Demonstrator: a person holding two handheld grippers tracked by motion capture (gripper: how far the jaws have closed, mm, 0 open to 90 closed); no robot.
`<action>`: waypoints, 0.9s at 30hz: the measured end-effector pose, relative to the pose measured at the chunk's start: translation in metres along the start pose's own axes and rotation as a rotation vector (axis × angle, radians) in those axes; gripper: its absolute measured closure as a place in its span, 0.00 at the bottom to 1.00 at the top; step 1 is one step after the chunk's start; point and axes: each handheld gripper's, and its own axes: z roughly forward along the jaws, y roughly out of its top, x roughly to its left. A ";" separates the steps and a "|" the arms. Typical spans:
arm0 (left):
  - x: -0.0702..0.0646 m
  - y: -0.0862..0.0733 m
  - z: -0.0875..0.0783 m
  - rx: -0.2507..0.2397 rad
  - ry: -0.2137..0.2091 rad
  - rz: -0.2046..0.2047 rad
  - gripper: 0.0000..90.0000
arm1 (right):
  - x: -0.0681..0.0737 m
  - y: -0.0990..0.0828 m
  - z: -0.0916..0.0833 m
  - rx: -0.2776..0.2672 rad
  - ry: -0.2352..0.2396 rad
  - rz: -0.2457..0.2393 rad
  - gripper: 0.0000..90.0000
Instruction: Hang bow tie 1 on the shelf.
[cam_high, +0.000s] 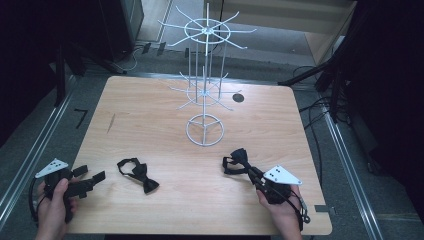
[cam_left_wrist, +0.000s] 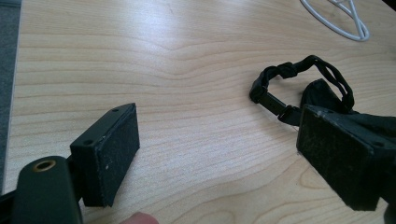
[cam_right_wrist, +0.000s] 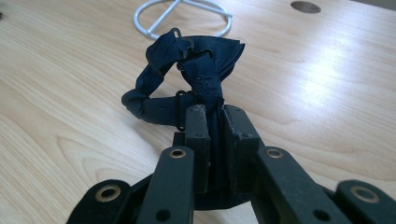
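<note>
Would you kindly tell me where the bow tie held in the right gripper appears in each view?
High view: the navy bow tie lies right of centre, near the table's front.
Left gripper view: not in it.
Right gripper view: upper centre, pinched between the jaws.
Shared landmark: the white rack's ring base.

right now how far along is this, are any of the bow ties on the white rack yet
Nothing looks done yet: the white wire rack has no bow tie on any of its arms. In hand: the right gripper is shut on a dark blue bow tie, low over the table. Left to do: the black bow tie lies flat on the table, and the left gripper sits open beside it, not touching. Hanging them is my guess at the goal.
</note>
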 end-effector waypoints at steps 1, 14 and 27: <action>0.000 0.000 0.000 0.000 0.000 0.000 0.15 | 0.000 0.000 0.000 0.000 0.000 0.000 0.92; 0.000 -0.001 -0.002 -0.019 0.009 0.008 0.15 | -0.003 0.013 -0.011 -0.062 -0.008 0.040 0.91; -0.006 -0.001 -0.003 -0.100 0.070 0.028 0.12 | -0.004 0.029 -0.020 -0.103 -0.022 0.048 0.91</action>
